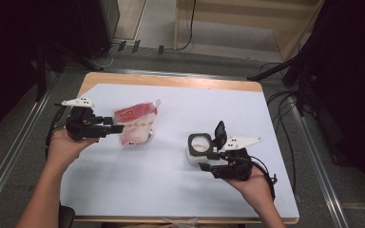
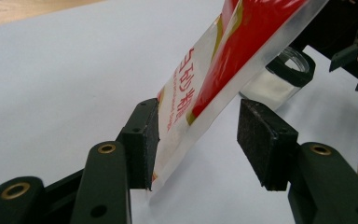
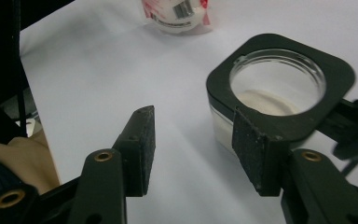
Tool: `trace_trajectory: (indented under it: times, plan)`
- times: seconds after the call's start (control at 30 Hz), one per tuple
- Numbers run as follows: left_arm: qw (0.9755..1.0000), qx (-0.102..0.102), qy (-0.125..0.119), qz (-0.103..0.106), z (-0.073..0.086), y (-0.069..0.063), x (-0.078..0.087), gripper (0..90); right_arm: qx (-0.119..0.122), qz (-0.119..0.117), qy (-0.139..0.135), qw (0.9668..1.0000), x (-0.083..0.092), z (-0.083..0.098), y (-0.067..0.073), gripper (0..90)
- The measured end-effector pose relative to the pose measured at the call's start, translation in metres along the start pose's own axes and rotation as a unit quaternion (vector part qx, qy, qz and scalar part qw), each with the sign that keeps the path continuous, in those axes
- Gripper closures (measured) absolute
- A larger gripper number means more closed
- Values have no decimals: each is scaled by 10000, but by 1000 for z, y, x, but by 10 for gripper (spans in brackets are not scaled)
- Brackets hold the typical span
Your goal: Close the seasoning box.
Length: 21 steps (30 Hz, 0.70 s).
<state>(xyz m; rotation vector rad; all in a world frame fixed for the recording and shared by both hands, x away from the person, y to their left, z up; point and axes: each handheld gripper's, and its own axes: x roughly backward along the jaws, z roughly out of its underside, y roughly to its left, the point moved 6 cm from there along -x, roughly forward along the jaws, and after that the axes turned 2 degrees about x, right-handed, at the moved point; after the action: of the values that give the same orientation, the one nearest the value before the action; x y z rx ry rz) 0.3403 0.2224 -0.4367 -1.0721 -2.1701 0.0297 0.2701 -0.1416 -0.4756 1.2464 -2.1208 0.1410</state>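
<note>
While pouch [image 2: 223,56] leans between half-open left tool [image 2: 198,140], jar [image 3: 279,93] sits beside half-open, empty right tool [image 3: 193,149].

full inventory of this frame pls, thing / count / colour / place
Sugar pouch: 1, red, white and clear, standing left of centre on the sheet, its edge between the left jaws.
Glass jar: 1, clear with a black square collar and flipped-up black lid, white powder inside, right of centre.
Sheet: 1, white, covering the table.
Table: 1, wooden, edge showing at the far side.
Left gripper: 1, black, jaws apart around the pouch edge, one pad touching it.
Right gripper: 1, black, jaws apart beside the jar.
</note>
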Motion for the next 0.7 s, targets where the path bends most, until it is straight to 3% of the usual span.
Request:
trace_trajectory:
  times: [0.13,0.37,0.5,0.63,0.7]
  plan:
    - [10000,-9,57,15,3,1,1,496,-69,16,-63,10000,5,0,-6,515]
    - [10000,15,33,-7,8,7,8,465,-26,-54,-97,9999,14,0,-10,621]
    - [10000,71,-8,-61,9,12,12,462,-217,-84,-93,9997,21,2,-16,645]
    - [9999,7,16,-166,11,16,15,462,-242,-71,-77,9997,28,4,-19,729]
    - [9998,73,3,-180,13,17,15,461,-196,-38,-55,9998,33,4,-21,785]
